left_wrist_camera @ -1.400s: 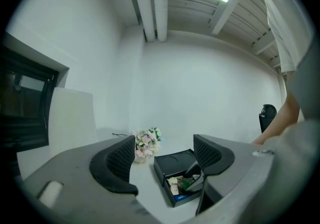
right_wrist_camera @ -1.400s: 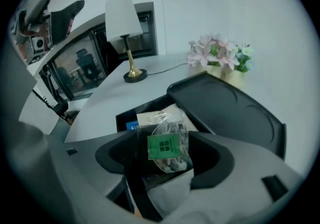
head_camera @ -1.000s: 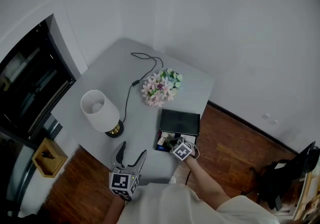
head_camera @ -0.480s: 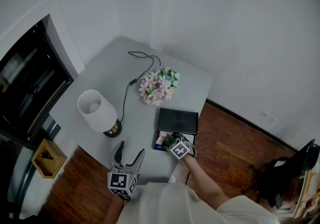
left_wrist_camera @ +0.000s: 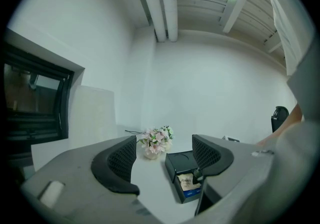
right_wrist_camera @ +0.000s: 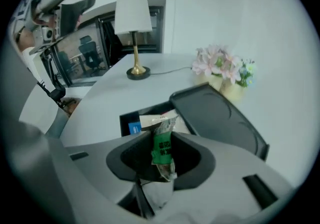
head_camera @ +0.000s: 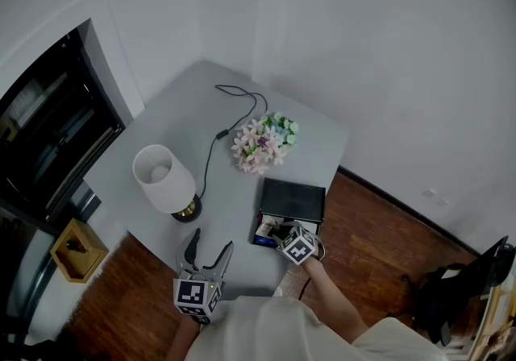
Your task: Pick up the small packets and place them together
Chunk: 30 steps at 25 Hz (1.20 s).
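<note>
A black box (head_camera: 266, 232) with its lid (head_camera: 292, 200) folded back sits near the grey table's front edge, small packets inside (left_wrist_camera: 189, 182). My right gripper (head_camera: 282, 234) hovers over the box. In the right gripper view a green-labelled packet (right_wrist_camera: 162, 149) stands upright between its closing jaws (right_wrist_camera: 161, 157), pinched by both pads, just above a white packet (right_wrist_camera: 155, 119) in the box. My left gripper (head_camera: 211, 240) hangs at the table's front edge, left of the box; its jaws (left_wrist_camera: 164, 160) are closing slightly with nothing between them.
A white-shaded lamp (head_camera: 165, 180) on a brass foot stands left of the box, its black cable (head_camera: 234, 105) running to the back. A pot of pink flowers (head_camera: 264, 140) sits behind the box. A black cabinet (head_camera: 48, 134) stands at the left, wooden floor (head_camera: 379, 246) at the right.
The right gripper stays over the box with hardly any shift. The left gripper holds its place at the table's front edge. The head view has shifted slightly.
</note>
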Each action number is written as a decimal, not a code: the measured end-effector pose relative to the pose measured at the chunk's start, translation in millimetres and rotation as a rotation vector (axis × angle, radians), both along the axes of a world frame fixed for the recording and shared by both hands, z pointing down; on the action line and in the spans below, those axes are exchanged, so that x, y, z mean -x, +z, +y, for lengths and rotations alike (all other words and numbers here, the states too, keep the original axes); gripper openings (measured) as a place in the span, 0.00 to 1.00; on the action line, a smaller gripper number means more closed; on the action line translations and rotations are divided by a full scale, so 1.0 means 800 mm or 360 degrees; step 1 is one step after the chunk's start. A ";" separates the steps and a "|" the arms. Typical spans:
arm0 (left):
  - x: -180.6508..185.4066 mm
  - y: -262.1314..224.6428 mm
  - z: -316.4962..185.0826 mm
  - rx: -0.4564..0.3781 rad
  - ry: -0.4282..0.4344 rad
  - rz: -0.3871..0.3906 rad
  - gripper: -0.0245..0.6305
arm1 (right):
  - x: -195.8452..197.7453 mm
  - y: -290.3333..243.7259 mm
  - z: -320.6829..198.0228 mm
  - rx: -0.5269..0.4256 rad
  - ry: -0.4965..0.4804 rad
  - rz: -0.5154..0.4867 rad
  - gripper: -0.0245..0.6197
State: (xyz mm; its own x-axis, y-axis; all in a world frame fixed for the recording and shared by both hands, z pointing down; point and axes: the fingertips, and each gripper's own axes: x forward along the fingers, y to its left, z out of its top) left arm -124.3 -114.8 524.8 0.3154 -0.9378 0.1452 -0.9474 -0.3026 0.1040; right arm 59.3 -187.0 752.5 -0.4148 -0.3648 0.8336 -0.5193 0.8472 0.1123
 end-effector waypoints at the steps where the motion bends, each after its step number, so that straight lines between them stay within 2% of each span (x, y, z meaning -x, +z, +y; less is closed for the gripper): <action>1: 0.004 0.000 0.000 0.0000 -0.0014 0.0003 0.58 | 0.003 -0.020 -0.005 -0.0079 -0.0034 -0.0035 0.25; 3: 0.012 0.001 0.000 0.0006 -0.0040 0.0018 0.57 | 0.008 -0.053 -0.027 -0.0214 -0.0087 -0.0093 0.25; 6: 0.013 0.004 0.000 0.0014 -0.0050 0.0034 0.57 | 0.011 -0.068 -0.080 -0.0268 -0.0109 -0.0107 0.26; 12: 0.005 -0.001 0.003 0.0009 -0.0032 0.0010 0.57 | 0.040 -0.031 -0.134 -0.0210 -0.0288 0.0011 0.26; 16: 0.010 0.000 0.008 0.0020 -0.0039 0.0016 0.57 | 0.038 -0.018 -0.145 -0.0145 -0.0258 0.0025 0.29; 19: 0.011 0.001 0.009 0.0033 -0.0033 0.0030 0.57 | 0.031 -0.014 -0.147 -0.0083 -0.0279 0.0043 0.43; 23: 0.002 0.002 0.009 0.0033 0.0009 0.0002 0.57 | 0.016 -0.016 -0.152 -0.0083 -0.0313 0.0080 0.45; 24: -0.001 0.002 0.009 0.0032 0.0022 -0.0008 0.57 | 0.014 -0.023 -0.156 -0.0100 -0.0281 0.0053 0.46; 26: -0.006 0.000 0.008 0.0026 0.0048 -0.0013 0.57 | 0.010 -0.051 -0.162 -0.0178 -0.0208 -0.0045 0.65; 28: -0.009 -0.002 0.006 0.0019 0.0075 -0.0005 0.57 | 0.010 -0.095 -0.158 -0.0327 -0.0131 -0.0223 0.65; 30: -0.012 -0.005 0.002 0.0007 0.0101 0.0013 0.57 | 0.007 -0.150 -0.141 -0.0480 -0.0030 -0.0471 0.65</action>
State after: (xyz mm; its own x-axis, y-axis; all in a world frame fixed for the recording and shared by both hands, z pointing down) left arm -114.7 -113.2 520.5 0.3754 -0.9152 0.1463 -0.9255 -0.3615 0.1130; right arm 53.4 -299.7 632.3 -0.6293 -0.5641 0.5346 -0.5510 0.8090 0.2049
